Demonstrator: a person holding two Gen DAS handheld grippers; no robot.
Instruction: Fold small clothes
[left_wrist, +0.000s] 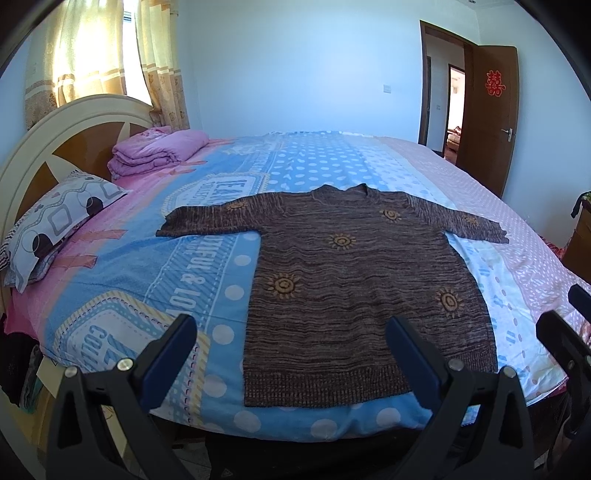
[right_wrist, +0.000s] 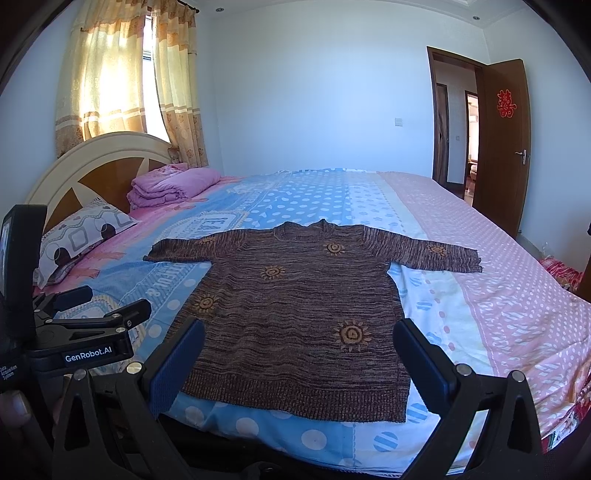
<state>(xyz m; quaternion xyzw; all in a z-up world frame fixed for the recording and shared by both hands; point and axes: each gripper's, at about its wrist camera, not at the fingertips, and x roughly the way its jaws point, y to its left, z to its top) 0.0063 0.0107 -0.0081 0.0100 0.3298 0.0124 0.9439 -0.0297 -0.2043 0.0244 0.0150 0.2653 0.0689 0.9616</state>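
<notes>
Sweater: I am looking at a brown knitted sweater with yellow sun motifs, lying flat on the bed, front up, both sleeves spread out sideways, hem nearest me at the bed's edge.

Step in hand: I am judging that folding has not begun; I am lining up both tools over the hem end before the first fold.

Doing it well: I am planning to take a sleeve near its cuff and the hem corner on the same side, then bring that side in over the body so the edge lies straight. I am expecting the loose knit to stretch and sag, so I am meaning to pinch a full thickness of cloth and lift low, not drag it across the sheet.

Left tongs: my left gripper is hanging above the near edge of the bed, fingers spread wide, holding nothing and touching nothing; the hem is showing between them.

Right tongs: my right gripper is likewise gaping wide and empty, hovering clear of the cloth, the lower body of the sweater framed between its blue pads.

Risk: I am watching the hem, which is lying close to the mattress edge and could slide off.

Surroundings: a patterned pillow and a folded pink quilt are lying well apart from the sweater, near the headboard.
</notes>
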